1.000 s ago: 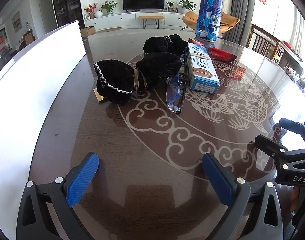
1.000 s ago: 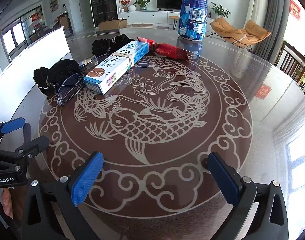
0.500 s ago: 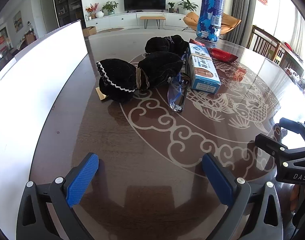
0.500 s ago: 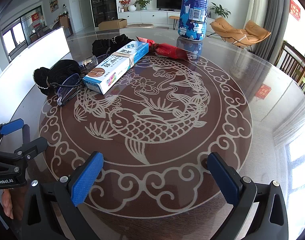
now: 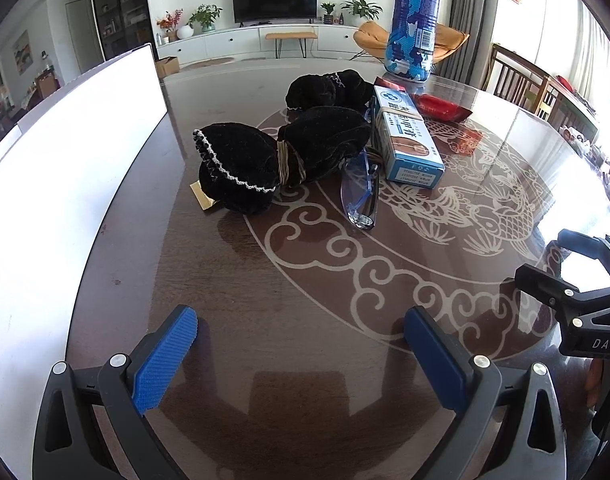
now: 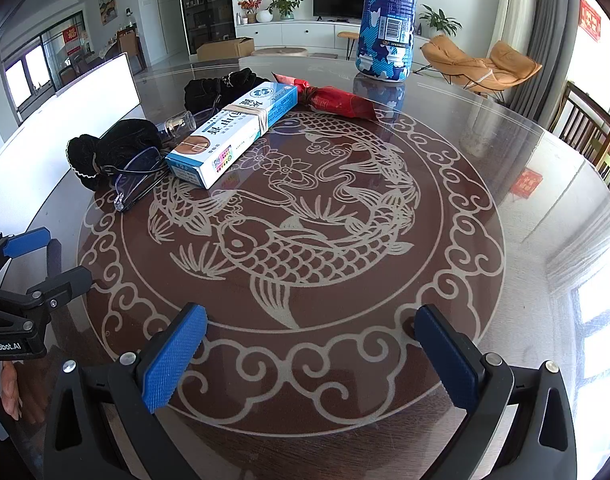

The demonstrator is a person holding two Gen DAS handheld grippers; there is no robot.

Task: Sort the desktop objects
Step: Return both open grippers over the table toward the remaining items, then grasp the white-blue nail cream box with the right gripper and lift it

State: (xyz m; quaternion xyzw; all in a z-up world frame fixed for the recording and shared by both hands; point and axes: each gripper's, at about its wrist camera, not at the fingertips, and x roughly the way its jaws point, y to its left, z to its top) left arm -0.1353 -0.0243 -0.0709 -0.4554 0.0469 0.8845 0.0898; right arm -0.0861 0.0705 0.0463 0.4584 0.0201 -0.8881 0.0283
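- Left wrist view: left tool (image 5: 301,326), pads apart and empty, low over the near tabletop (image 5: 265,352). Far centre lies a black velvet pouch (image 5: 273,162), soft and light, likely best pinched at its tied waist; clear glasses (image 5: 361,190), probably fragile, lie just right of it.
- Right wrist view: right tool (image 6: 311,330), pads apart, empty. A stiff blue-white box (image 6: 235,134) lies far left, beside a red packet (image 6: 337,98).

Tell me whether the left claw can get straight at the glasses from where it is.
Probably yes. The left claw is open and empty, and only bare table lies between it and the glasses. The black pouch and the blue-and-white box flank them, leaving the near end free.
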